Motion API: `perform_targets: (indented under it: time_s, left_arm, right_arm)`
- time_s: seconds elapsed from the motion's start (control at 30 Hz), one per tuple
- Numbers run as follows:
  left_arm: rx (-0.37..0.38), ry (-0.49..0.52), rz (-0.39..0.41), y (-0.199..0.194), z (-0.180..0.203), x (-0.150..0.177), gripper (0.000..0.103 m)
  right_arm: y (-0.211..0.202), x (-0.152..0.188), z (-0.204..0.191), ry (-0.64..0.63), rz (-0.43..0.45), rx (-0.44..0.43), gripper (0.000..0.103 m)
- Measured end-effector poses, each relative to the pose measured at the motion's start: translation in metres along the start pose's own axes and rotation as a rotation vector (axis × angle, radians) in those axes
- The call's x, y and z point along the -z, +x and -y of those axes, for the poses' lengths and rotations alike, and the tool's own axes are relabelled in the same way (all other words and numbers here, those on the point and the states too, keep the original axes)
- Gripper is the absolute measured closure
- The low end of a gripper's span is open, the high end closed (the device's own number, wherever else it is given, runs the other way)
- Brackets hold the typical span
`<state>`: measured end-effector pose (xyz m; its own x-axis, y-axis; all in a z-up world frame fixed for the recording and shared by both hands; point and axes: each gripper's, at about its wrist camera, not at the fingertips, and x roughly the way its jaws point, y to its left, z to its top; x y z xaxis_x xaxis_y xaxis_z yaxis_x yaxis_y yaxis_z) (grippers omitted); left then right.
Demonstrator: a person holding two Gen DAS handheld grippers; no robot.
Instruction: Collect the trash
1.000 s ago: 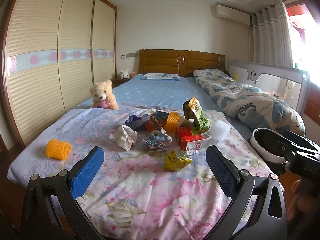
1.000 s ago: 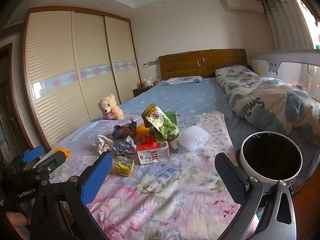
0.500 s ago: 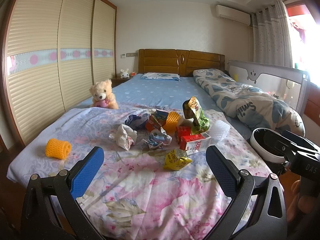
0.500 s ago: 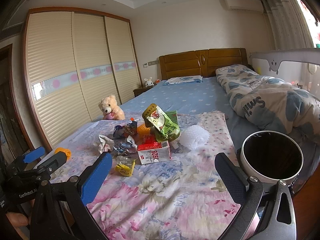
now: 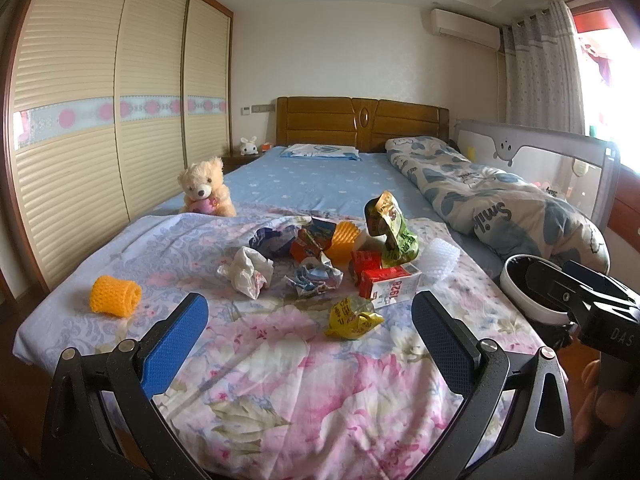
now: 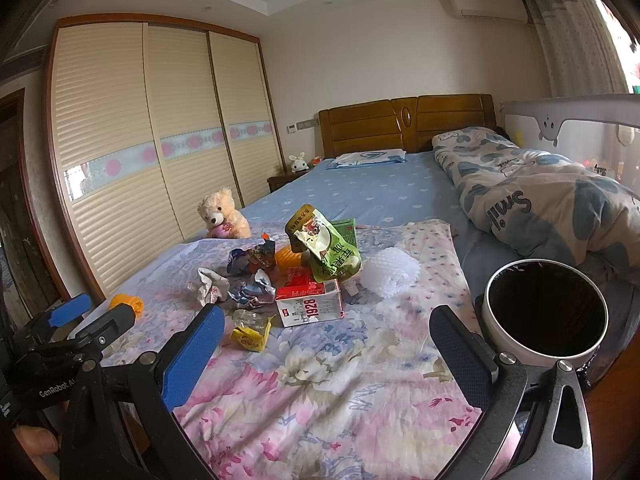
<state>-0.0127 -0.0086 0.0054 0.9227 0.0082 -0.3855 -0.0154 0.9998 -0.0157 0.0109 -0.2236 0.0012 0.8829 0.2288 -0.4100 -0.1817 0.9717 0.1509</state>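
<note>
Bed (image 5: 280, 360) carrying trash pile (image 5: 332, 256); bin (image 6: 544, 312) waiting at right edge. Both grippers, left (image 5: 310, 344) and right (image 6: 324, 354), hovering wide open, gripping nothing. Collection not starting yet; next probably reaching for yellow wrapper (image 5: 352, 318).

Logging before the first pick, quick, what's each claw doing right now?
Left claw: open, holding nothing, above the bedspread.
Right claw: open, holding nothing, bin just to its right.
</note>
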Motion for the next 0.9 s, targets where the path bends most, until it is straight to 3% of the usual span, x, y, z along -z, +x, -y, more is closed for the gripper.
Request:
perform_targets:
  time_s: [0.4,0.9]
  left_arm:
    - [0.016,-0.008,-0.039,0.009,0.001,0.014,0.000]
    - [0.103,0.044,-0.256,0.082,0.017,0.025,0.000]
  right_arm:
    - [0.005,0.003,-0.002,0.018,-0.024,-0.025,0.000]
    - [0.053,0.006,0.025,0.105,-0.180,-0.061,0.000]
